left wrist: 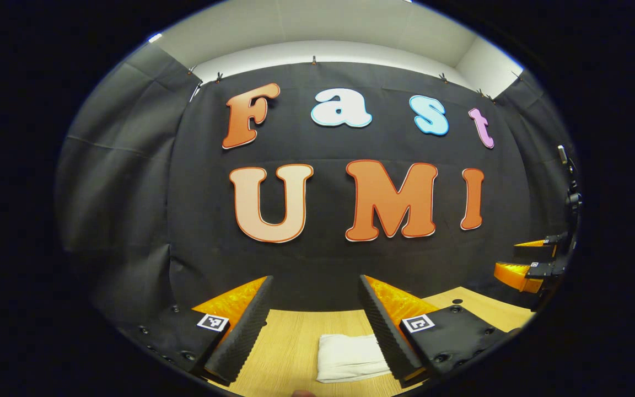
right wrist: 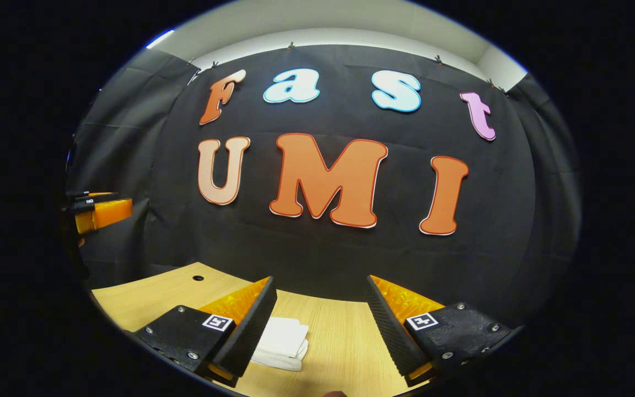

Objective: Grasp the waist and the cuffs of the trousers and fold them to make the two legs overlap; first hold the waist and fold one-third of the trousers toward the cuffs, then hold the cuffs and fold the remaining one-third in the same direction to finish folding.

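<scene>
I judge the folding finished: the trousers lie as a compact white bundle on the table, low centre of frame. My left tool and right tool both hang wide, empty; next I'd only withdraw.

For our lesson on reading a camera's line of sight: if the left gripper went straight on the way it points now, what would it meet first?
Probably the black cloth wall. The left gripper is open and aimed above the folded white trousers on the table, though depth is unclear.
</scene>
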`<state>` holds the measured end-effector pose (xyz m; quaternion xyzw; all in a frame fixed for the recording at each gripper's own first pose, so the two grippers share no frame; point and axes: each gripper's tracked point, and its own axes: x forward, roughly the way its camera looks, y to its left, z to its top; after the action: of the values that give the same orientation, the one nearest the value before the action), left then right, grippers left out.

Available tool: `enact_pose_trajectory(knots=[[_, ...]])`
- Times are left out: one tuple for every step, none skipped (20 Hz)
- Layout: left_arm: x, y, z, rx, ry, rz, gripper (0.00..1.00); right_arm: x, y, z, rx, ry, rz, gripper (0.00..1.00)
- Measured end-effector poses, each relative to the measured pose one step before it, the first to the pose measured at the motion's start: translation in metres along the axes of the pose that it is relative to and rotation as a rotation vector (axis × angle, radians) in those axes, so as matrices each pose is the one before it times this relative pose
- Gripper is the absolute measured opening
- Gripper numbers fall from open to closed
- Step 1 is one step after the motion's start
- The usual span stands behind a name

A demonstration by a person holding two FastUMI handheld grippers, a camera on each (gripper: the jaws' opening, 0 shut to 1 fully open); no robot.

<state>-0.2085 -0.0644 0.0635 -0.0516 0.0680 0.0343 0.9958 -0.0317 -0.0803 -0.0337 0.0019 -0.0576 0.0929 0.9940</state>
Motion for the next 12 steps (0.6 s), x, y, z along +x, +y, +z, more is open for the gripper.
enact_pose_trajectory(knots=[[-0.00023,-0.00034,0.00076,0.00132,0.00640,-0.00839,0.99,-0.00070,0.00373,0.00182,0.00917,0.00245,-0.00790,0.99],[0.00018,0.00074,0.00180,0.00767,-0.00305,-0.01030,0.96,-0.00161,0.00442,0.00161,0.00333,-0.00182,-0.00141,0.99],[0.00012,0.00115,0.00184,0.01159,-0.00112,-0.00716,0.96,-0.00099,0.00233,0.00271,-0.00260,-0.00560,-0.00600,0.99],[-0.00028,0.00175,0.00303,0.01052,-0.00489,-0.00129,0.95,-0.00213,0.00141,0.00146,-0.00465,-0.00412,-0.00960,0.99],[-0.00214,-0.00074,0.00203,0.00366,-0.00042,-0.00676,0.98,-0.00333,0.00255,0.00048,-0.00139,-0.00134,-0.00723,0.99],[-0.00052,0.00002,0.00130,0.00067,-0.00273,-0.00551,0.96,-0.00171,0.00494,0.00027,-0.00032,0.00091,-0.00215,0.99],[-0.00037,0.00009,0.00033,-0.00013,-0.00056,-0.00964,0.96,-0.00228,0.00382,-0.00044,-0.00142,0.00170,-0.00231,0.99],[0.00033,0.00056,-0.00011,0.00188,0.00251,-0.00350,0.96,-0.00124,0.00309,-0.00087,-0.00339,0.00416,-0.00378,0.99],[-0.00290,0.00138,-0.00062,0.00188,0.00591,-0.00802,0.96,-0.00289,0.00178,-0.00154,-0.00433,0.00726,-0.00754,0.99],[-0.00032,0.00103,0.00011,0.00370,0.00030,-0.00602,0.96,-0.00245,0.00343,0.00105,-0.00310,0.00239,-0.00327,0.99],[-0.00269,0.00225,-0.00010,0.00287,0.00166,-0.01066,0.96,-0.00282,0.00339,0.00070,-0.00488,0.00294,-0.00398,0.99],[-0.00311,0.00377,-0.00126,0.00328,-0.00383,-0.00618,0.96,-0.00198,0.00228,0.00158,-0.00455,0.00150,-0.00489,0.99]])
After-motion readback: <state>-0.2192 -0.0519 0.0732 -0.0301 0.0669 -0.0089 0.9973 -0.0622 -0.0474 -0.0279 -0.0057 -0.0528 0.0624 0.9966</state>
